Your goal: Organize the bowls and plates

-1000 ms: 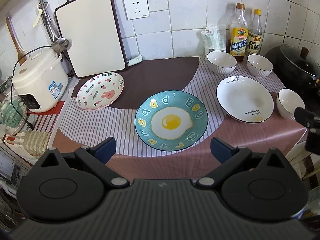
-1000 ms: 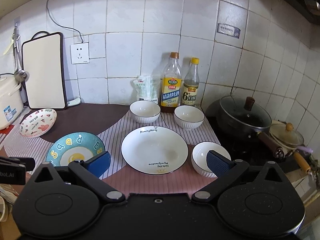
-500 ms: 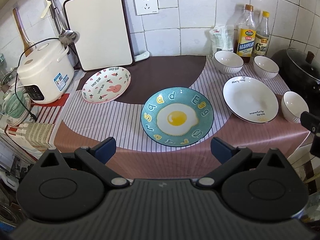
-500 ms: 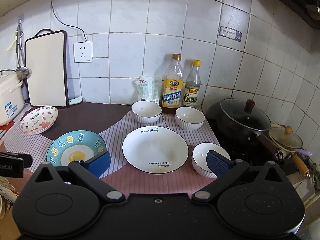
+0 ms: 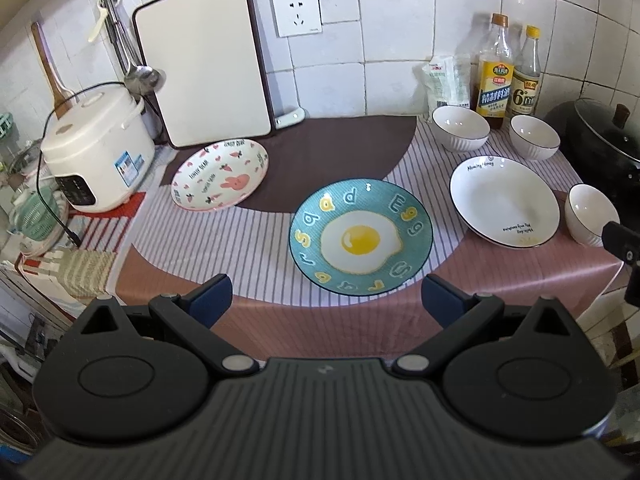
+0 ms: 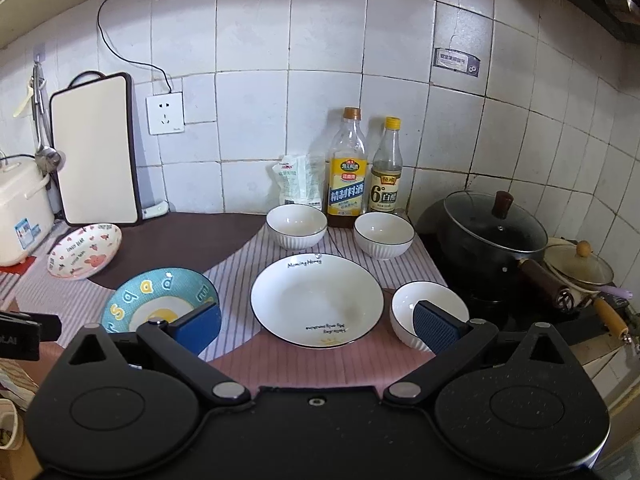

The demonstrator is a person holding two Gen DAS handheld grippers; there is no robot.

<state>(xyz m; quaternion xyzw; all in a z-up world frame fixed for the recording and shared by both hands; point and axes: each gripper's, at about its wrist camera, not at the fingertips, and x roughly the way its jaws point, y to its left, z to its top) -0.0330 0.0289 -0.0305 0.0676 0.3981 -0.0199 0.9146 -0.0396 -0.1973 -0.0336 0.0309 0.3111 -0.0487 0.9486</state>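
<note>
1. On a cloth-covered kitchen counter [image 5: 256, 248], three plates and three bowls lay spread out singly, none stacked on another, so the sorting appeared not to have begun

2. The pink rabbit plate [image 5: 220, 174] sat at the left, just in front of the leaning white cutting board [image 5: 204, 64] and beside the rice cooker [image 5: 96, 148]; the teal fried-egg plate [image 5: 360, 236] lay mid-counter near the front edge; the white plate with black lettering [image 6: 316, 300] rested to its right, apart from it

3. Two white ribbed bowls, the rear left bowl [image 6: 296, 226] and the rear right bowl [image 6: 383, 236], stood at the back in front of the two sauce bottles [image 6: 347, 168], while the front bowl [image 6: 428, 312] sat just beside the white plate, close to the lidded black pot [image 6: 492, 236]

4. The left gripper [image 5: 326, 300] hovered off the counter's front edge, jaws spread wide and holding nothing, aimed at the fried-egg plate

5. The right gripper [image 6: 316, 324] was likewise wide open and empty, lined up on the white plate, one blue pad [image 6: 436, 326] overlapping the front bowl in view

6. All the work seemingly remained: gathering the plates into one pile and nesting the bowls together
</note>
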